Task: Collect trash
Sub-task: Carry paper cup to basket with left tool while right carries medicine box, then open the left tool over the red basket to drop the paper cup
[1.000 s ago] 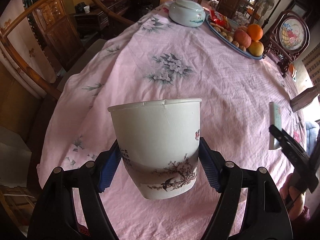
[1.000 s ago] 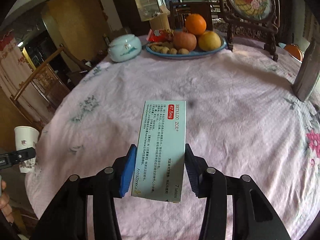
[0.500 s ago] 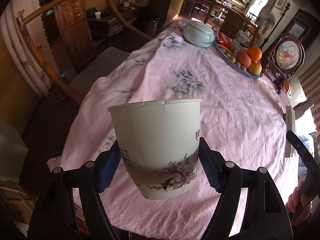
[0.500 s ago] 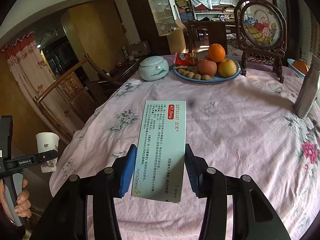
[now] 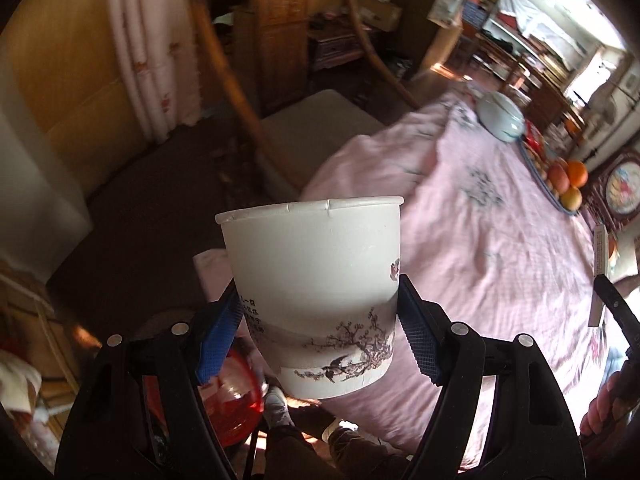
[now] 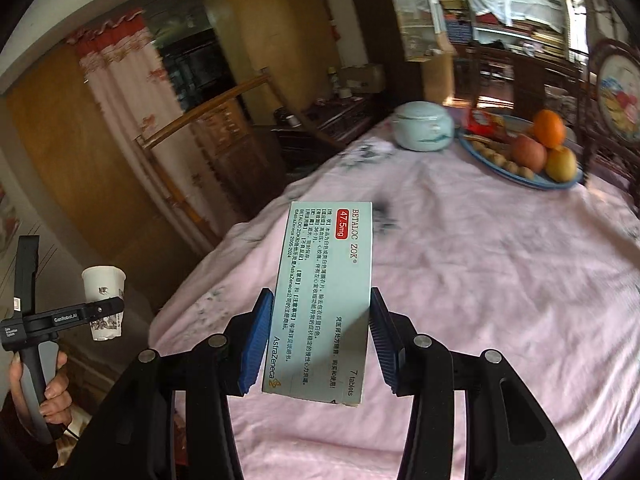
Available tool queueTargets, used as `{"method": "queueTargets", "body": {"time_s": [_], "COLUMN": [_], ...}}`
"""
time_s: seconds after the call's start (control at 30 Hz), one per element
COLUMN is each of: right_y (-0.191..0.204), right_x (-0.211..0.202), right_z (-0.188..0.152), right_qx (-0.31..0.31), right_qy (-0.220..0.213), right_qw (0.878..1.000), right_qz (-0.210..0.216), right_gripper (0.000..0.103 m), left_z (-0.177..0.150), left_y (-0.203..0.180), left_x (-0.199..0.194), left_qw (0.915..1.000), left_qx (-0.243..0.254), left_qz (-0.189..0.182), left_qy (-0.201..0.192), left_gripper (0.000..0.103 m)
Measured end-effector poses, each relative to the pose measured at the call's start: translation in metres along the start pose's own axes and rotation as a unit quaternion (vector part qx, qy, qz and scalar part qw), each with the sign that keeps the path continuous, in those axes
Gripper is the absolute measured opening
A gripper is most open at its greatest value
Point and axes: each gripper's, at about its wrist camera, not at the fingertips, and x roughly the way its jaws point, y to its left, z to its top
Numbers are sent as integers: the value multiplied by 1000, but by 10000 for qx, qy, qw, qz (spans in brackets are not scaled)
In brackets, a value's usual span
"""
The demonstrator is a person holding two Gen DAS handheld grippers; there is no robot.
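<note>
left gripper (image 5: 320, 336) clamped on a white paper cup (image 5: 316, 292), blue pads pressed against both sides of the lower wall, jaws spread fairly wide by the cup's girth. cup upright, rim on top, printed with a blossom branch and birds near the base. carried off the table, past the near-left edge of the pink floral tablecloth (image 5: 480, 240), above dark floor. below it, a red plastic basket (image 5: 236, 400), partly hidden behind the gripper, and a shoe (image 5: 276, 404) of the person. same cup seen small in the right wrist view (image 6: 103, 300), pinched in the left gripper (image 6: 108, 312), with the left hand (image 6: 44, 388) wrapped round the grey handle.

right gripper (image 6: 318, 344) closed on a pale green medicine box (image 6: 324, 296) marked betaloc zok, pads against its two long edges, jaws about half spread. box held lengthwise along the fingers, printed face up, lifted clear above the tablecloth (image 6: 480, 300) near its left edge. in the left wrist view, box edge (image 5: 599, 272) and right gripper finger (image 5: 616, 312) at the far right.

toward the far edge of the table: a pale celadon lidded bowl (image 6: 424, 126), and just beside it a blue plate (image 6: 524, 180) with an orange (image 6: 550, 128), an apple (image 6: 528, 152), a yellow fruit (image 6: 562, 164), nuts and a red snack packet (image 6: 484, 120). wooden chair (image 5: 280, 80) beside the table's left edge.
</note>
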Motion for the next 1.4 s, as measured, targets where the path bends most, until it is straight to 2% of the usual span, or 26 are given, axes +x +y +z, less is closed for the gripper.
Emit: {"method": "queueTargets", "body": {"time_s": [0.17,0.3,0.47,0.63,0.87,1.1,1.27,1.4], "right_y": [51,94,139,169,183,178,173,172], "right_x": [25,39,48,48,37,24,26,29], "right_z": [7,7,2,-9,-23,-34,-35,-38], "right_qx": [-502,-933,-1381,-1707,-1913,-1938,-1871,-1849], "right_qy": [250,463,688,887,1068,1098,1140,1208], "right_qw": [9969,9898,9787,9684,9624,9638,9649,9633], "right_qz": [549,969,1352,1587,1603,1465,1451,1526], "right_gripper": [47,47,47,47,47,47,47,47], "left_z": [-26,-56,-92,-117,-132,-131,-134,-135], "left_y": [56,98,135,151,157,160,162,164], "left_x": [-18,-31,-44,-46,-25,-6,-3,-7], "left_qw": [9970,9899,9793,9729,9703,9690,9668,9653], "left_qx": [-664,-1239,-1813,-2092,-2231,-2259,-2330,-2380], "left_qz": [388,681,889,949,762,642,648,716], "left_qy": [0,53,137,271,536,764,823,807], "left_gripper": [73,73,73,73,73,75,84,84]}}
